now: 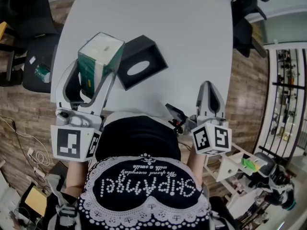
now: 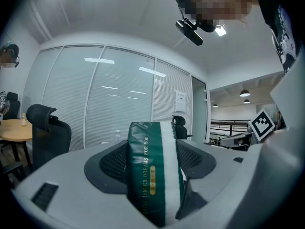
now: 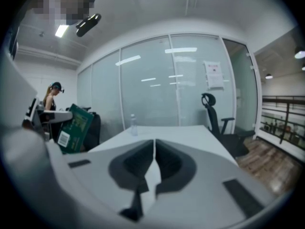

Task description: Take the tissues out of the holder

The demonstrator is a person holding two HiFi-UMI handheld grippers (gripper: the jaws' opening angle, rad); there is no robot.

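While left gripper [image 1: 93,75] clamps tissue pack [image 1: 101,49], right gripper [image 1: 209,86] pinched empty, holder [image 1: 149,51] seen only overhead.

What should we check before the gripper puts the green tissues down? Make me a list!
1. Tissue pack clamped between the left gripper jaws: ok.
2. Pack lifted clear of the black holder: ok.
3. Holder resting on the table: ok.
4. Right gripper shut, empty, out of the way: ok.
5. Bare table space for the pack: ok.
6. Nothing left inside the holder: cannot tell.
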